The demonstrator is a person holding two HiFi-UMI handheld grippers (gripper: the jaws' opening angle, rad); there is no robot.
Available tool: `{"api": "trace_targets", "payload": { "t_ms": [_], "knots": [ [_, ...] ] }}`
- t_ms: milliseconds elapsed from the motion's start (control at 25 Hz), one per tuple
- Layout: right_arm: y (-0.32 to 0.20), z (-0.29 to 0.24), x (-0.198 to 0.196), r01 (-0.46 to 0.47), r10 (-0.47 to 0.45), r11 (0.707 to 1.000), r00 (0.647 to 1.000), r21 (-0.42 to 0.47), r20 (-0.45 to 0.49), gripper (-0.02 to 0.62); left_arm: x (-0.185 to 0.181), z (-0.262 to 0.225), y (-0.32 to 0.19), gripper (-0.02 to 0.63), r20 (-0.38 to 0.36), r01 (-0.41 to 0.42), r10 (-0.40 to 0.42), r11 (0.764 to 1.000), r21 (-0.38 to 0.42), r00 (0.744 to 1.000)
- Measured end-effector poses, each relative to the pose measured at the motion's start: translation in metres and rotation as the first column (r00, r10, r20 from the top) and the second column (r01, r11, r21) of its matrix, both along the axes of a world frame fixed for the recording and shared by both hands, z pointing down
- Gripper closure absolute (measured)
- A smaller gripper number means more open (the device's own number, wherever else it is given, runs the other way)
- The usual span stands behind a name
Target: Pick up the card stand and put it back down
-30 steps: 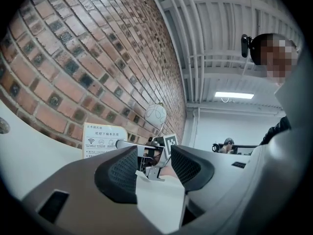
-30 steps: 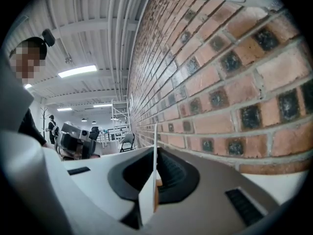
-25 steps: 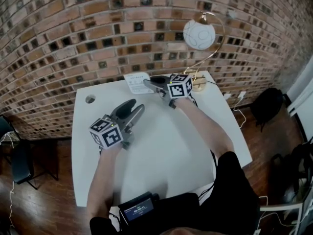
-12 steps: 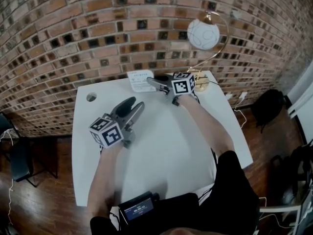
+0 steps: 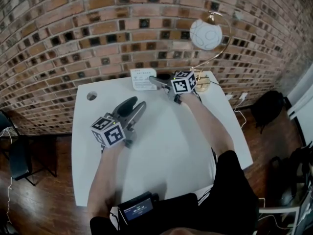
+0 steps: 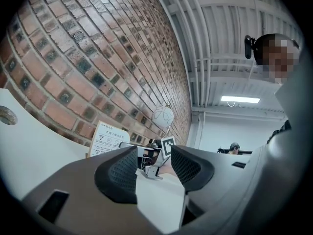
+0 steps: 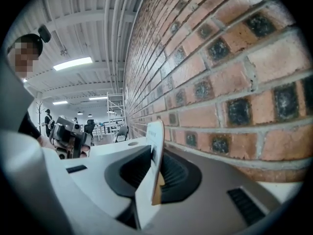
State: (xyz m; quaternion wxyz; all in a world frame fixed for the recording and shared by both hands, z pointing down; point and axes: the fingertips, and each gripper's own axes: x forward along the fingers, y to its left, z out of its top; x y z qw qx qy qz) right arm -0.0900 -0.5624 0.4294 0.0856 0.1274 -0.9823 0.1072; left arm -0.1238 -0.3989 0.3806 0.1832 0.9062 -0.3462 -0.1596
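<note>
Brick wall (image 5: 98, 33) backed our white table (image 5: 161, 151), card stand (image 5: 143, 77) stood at its far edge, our right gripper (image 5: 152, 81) was opening its jaws around it, globe lamp (image 5: 203, 35) crowded the right, our left gripper (image 5: 138, 103) hovered nearer, jaws apart, empty.

1. The table (image 5: 161, 146) is showing a smooth, matt white top.
2. Behind the table, the brick wall (image 5: 98, 28) is looking rough.
3. At the table's far edge, the card stand (image 5: 143, 78) is showing a white paper-like face, and the lamp (image 5: 202, 35) is gleaming with brass-coloured metal.
4. Over the table, the left gripper (image 5: 135, 105) is showing matt grey plastic and dark textured pads (image 6: 120, 173).
</note>
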Motion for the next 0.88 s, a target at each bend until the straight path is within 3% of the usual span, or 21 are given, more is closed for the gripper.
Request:
{"api": "trace_targets", "payload": {
  "t_ms": [400, 880],
  "knots": [
    [-0.014, 0.005, 0.015, -0.126, 0.126, 0.992, 0.989, -0.001, -0.072, 0.442, 0.002, 0.003, -0.001, 0.399, 0.006, 0.002, -0.002, 1.0, -0.008, 1.0],
    [-0.01, 0.019, 0.031, -0.182, 0.178, 0.983, 0.968, -0.008, -0.176, 0.442, 0.006, 0.003, 0.0, 0.399, 0.014, -0.007, 0.007, 1.0, -0.005, 1.0]
  ]
}}
